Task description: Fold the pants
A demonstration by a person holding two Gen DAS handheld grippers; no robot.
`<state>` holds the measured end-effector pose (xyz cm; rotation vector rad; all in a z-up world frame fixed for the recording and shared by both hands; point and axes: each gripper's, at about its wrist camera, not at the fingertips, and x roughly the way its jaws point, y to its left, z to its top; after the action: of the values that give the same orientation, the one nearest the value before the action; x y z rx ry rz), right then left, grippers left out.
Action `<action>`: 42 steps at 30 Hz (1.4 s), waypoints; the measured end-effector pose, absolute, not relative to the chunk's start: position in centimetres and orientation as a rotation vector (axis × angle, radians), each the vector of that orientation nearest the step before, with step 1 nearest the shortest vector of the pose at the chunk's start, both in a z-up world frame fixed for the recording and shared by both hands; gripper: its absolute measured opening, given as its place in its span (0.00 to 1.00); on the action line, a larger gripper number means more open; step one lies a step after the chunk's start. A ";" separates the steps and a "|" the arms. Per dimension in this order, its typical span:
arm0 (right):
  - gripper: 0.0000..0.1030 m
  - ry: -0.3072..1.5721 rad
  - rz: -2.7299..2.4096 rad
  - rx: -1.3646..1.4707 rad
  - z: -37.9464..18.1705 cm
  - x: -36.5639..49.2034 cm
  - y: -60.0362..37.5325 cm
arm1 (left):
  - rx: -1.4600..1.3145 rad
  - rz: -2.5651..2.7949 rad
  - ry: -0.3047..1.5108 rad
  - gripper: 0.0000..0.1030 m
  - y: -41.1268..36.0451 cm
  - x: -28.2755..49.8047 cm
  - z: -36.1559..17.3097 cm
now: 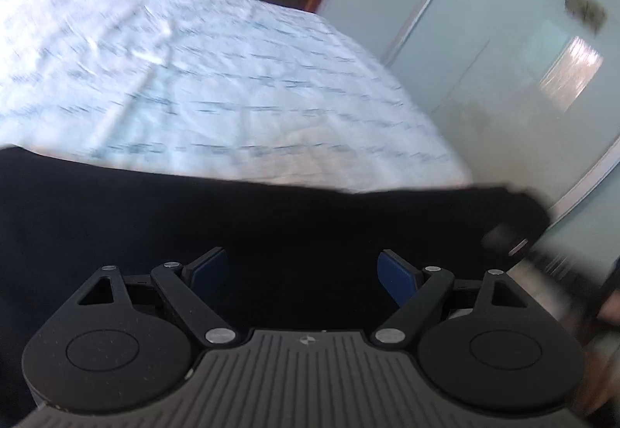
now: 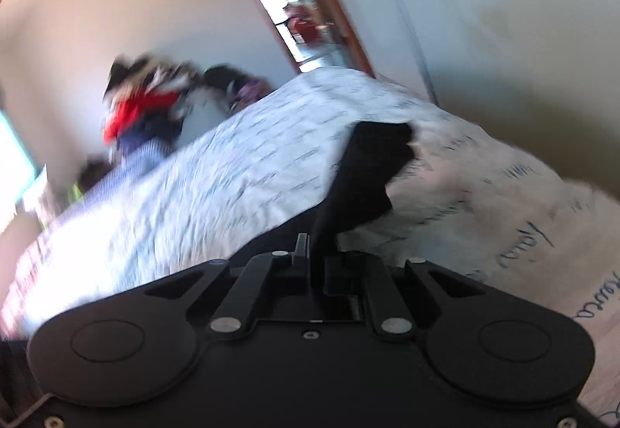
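Left gripper point(image 1: 302, 273): jaws spread wide, blue pads point(image 1: 395, 275) bare, nothing gripped; black pants point(image 1: 271, 222) lie directly beneath it.
Right gripper point(image 2: 314, 253): jaws pinched together on pants point(image 2: 368, 172), fabric lifted in taut strip.
Pants lie at near edge of bed, on white script-printed sheet point(image 1: 232, 79).
Both views motion-blurred.

The right gripper point(image 2: 312, 253) has its fingers pinched together on a strip of black pants point(image 2: 372, 164), which rises from the jaws and drapes over the white, script-printed bedsheet point(image 2: 240, 172). A blurred clothes pile point(image 2: 147, 106) sits beyond the bed.
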<state>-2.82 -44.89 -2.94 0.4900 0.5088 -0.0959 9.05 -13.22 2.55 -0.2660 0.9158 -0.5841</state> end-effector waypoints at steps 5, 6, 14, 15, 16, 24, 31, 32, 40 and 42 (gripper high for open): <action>0.07 0.559 -0.117 0.249 -3.7 -2.0 -41.6 | -0.339 -0.828 1.057 0.93 -20.9 13.8 4.8; 0.07 0.560 -0.126 0.215 -3.6 -2.2 -41.3 | -0.284 -0.825 1.057 0.93 -22.8 14.1 5.3; 0.07 0.575 -0.138 0.032 -3.8 -2.1 -39.2 | 0.049 -1.022 1.159 0.93 -35.0 14.0 6.4; 0.07 0.573 -0.140 -0.007 -3.8 -2.3 -38.5 | 0.124 -1.021 1.169 0.93 -36.1 13.7 6.3; 0.07 0.569 -0.143 -0.043 -3.9 -2.5 -38.0 | 0.196 -1.017 1.175 0.91 -37.1 13.4 6.2; 0.07 0.551 -0.134 -0.114 -3.9 -2.3 -37.0 | 0.602 -0.989 1.085 0.75 -40.4 10.0 4.3; 0.15 0.551 -0.137 -0.158 -3.6 -2.9 -36.5 | 0.583 -0.906 1.025 0.12 -40.6 10.8 3.2; 0.28 0.544 -0.141 -0.167 -3.6 -3.1 -36.4 | 0.531 -0.891 1.024 0.11 -40.0 11.3 3.4; 0.56 0.508 -0.172 -0.252 -3.3 -4.0 -35.0 | 0.064 -0.741 1.158 0.10 -32.3 14.8 4.0; 0.58 0.508 -0.191 -0.341 -3.7 -3.9 -33.9 | -0.017 -0.714 1.150 0.10 -30.3 15.1 4.6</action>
<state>-3.86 -33.93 -3.67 -0.3407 0.5085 -0.1906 15.05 -30.25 4.56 -0.0167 1.1505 -0.7142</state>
